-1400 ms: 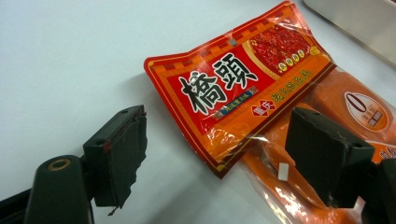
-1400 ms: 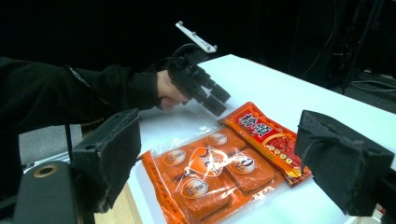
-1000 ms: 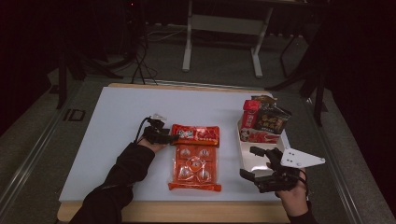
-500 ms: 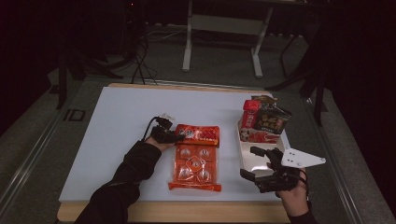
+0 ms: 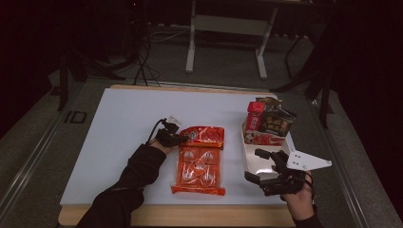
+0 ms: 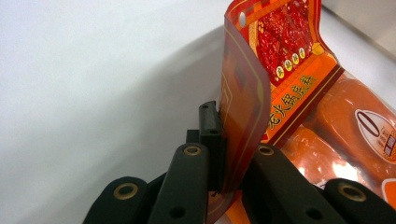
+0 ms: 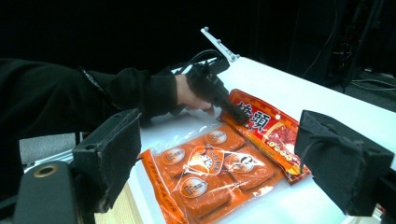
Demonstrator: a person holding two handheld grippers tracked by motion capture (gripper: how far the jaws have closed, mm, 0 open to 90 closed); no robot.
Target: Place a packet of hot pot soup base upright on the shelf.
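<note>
The red sauce packet (image 5: 203, 135) lies flat on the white table (image 5: 114, 137) near its middle, its near edge overlapping the far end of the orange four-cell pouch (image 5: 198, 165), which lies lengthwise toward the near edge. The left gripper (image 5: 177, 138) is brought in low from the left, and its jaws have just been closing; in the left gripper view the packet's edge (image 6: 243, 112) is seen pinched between them, curled upward from the tabletop, so the grip is clenched on the red sauce packet at its left margin. An edge pinch is likely chosen because a flat, limp film offers no other purchase; the lifted lip suggests the packet is about to be peeled off the pouch beneath. In the right gripper view the left gripper (image 7: 238, 115) is seen with its tip down on that same packet (image 7: 268, 133). The right gripper (image 5: 267, 167) is held at the near right, jaws spread wide and empty, hovering over the near end of the white tray (image 5: 252, 159). At the tray's far end several upright snack packs (image 5: 268, 121) stand together, so the tray is judged the likely destination, with the right hand parked clear of the route.
</note>
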